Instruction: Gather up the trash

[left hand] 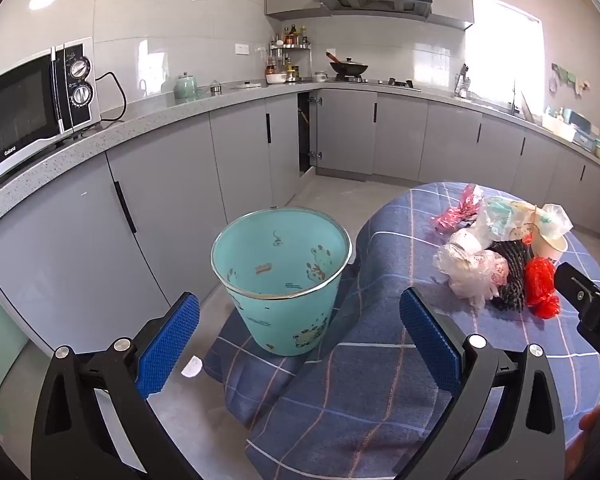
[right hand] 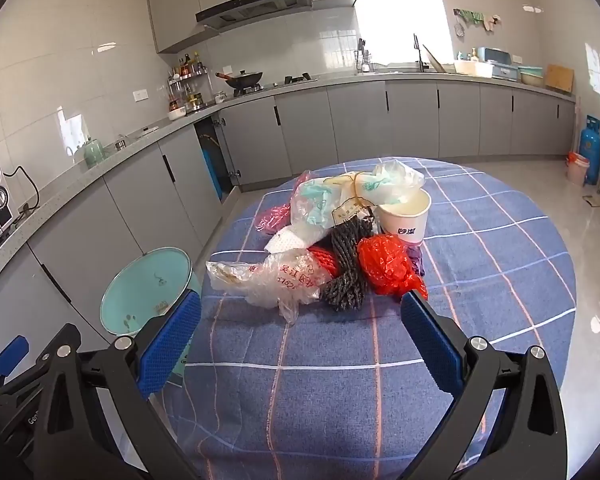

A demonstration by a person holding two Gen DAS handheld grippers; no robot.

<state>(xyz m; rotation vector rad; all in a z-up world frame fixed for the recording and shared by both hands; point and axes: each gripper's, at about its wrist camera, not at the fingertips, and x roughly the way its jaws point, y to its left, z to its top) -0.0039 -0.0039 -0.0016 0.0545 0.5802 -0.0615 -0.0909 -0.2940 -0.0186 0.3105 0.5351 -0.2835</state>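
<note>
Both grippers hang wide open and empty: the left gripper above the teal waste bin beside the table, the right gripper over the blue checked tablecloth. Just beyond lies the trash heap, with a paper cup at its far right.

Crinkly glossy plastic bags lie on matt checked cloth.

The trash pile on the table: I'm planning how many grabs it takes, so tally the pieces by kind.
Plastic bags, clear or whitish: 2
Red bag: 1
Pink wrapper: 1
Paper cup: 1
Dark knitted piece: 1
Total visible: 6; more may be buried.
</note>
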